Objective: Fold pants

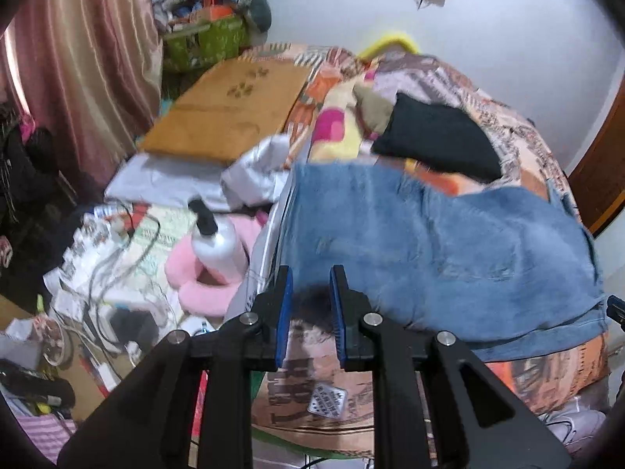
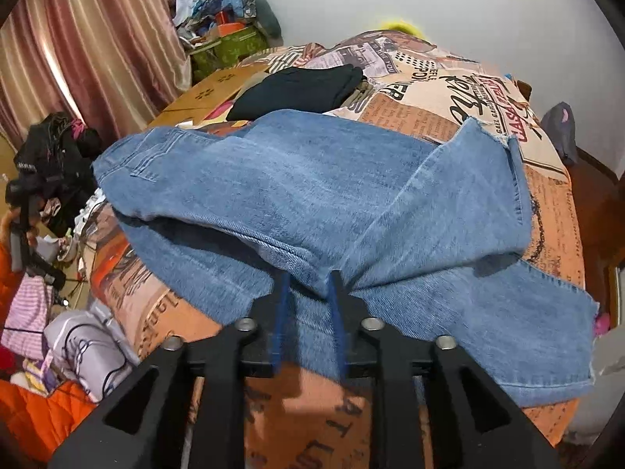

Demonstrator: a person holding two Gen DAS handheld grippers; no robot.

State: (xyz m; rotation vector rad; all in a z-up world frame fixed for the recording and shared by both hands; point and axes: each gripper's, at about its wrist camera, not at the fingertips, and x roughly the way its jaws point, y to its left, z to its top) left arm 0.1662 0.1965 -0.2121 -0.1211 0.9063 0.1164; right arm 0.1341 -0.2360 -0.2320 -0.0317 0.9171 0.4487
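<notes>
On the bed, over a printed bedspread (image 2: 449, 105), blue jeans (image 2: 312, 195) lie spread crosswise, partly folded, one leg doubled back over the other. Waistband end sits toward the left in the right wrist view; hems toward the right, one frayed edge visible. How many layers lie under the fold cannot be made out. Left wrist view is motion-blurred, so denim detail there (image 1: 429, 242) is soft, and the far right edge of the jeans is cut off by the lens rim. Left gripper (image 1: 310, 312): jaws parted by a moderate gap, nothing between the blue pads (image 1: 284, 312); a dark shadow and bedspread print show through the gap. It is poised at the near edge of the jeans, pointing across the bed; contact with the cloth cannot be confirmed. Right gripper (image 2: 308, 312): also parted, low over the near denim edge where a fold bunches up, denim visible between the fingers; whether it pinches cloth is unclear, the tips being half hidden by the fabric ridge. Beyond the jeans, a black folded garment (image 2: 297, 92) rests on the bedspread. Beside the bed, a white bottle (image 1: 218, 242) stands on a pink cushion (image 1: 199, 285); the floor clutter is blurred.
</notes>
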